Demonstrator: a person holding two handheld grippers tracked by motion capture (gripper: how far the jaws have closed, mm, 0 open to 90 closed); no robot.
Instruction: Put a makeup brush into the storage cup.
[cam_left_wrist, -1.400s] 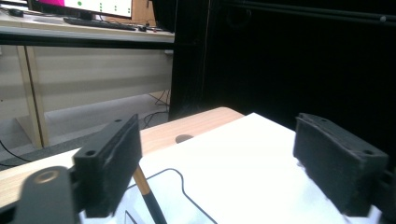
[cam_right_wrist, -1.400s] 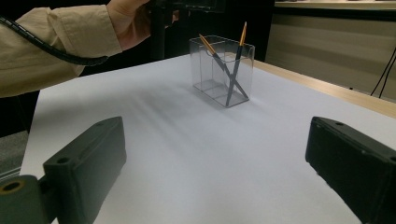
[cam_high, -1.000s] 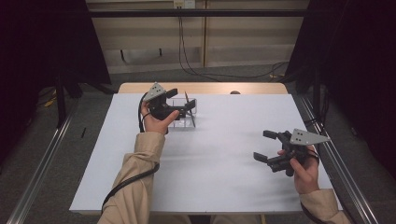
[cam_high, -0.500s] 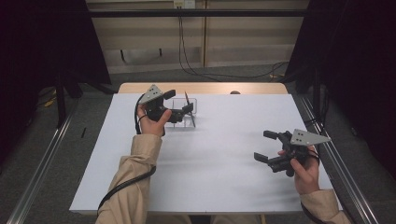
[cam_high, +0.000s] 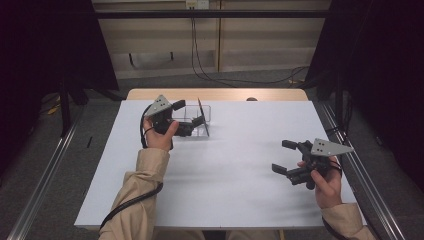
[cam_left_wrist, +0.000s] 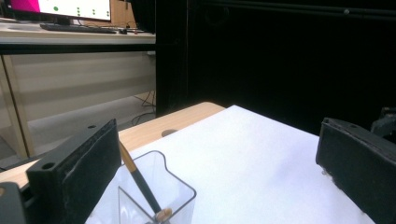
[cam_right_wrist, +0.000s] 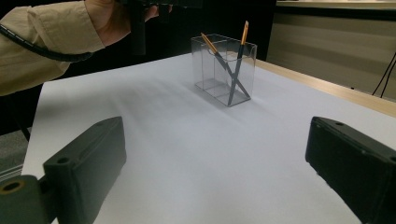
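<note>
A clear plastic box (cam_right_wrist: 224, 70) stands on the white table (cam_right_wrist: 187, 154) with two dark pencils (cam_right_wrist: 236, 70) crossed inside it, their orange ends up. In the high view the box (cam_high: 207, 111) sits at the far left-centre, and my left gripper (cam_high: 191, 112) is open right beside it on its left. In the left gripper view the box (cam_left_wrist: 156, 198) with one pencil (cam_left_wrist: 140, 179) is just below the open left gripper (cam_left_wrist: 217, 144), close to the left jaw. My right gripper (cam_high: 280, 156) is open at the near right, holding nothing, and in its own view the right gripper (cam_right_wrist: 215, 140) faces the box from well back.
The white sheet (cam_high: 225, 170) covers most of the table, with a wooden strip (cam_high: 215, 94) along the far edge. Metal rails (cam_high: 367, 185) run along both sides. A person's sleeved forearm (cam_high: 145, 190) reaches in from the bottom left.
My left gripper has drawn back slightly to the left from over the box. The right gripper has barely moved.
</note>
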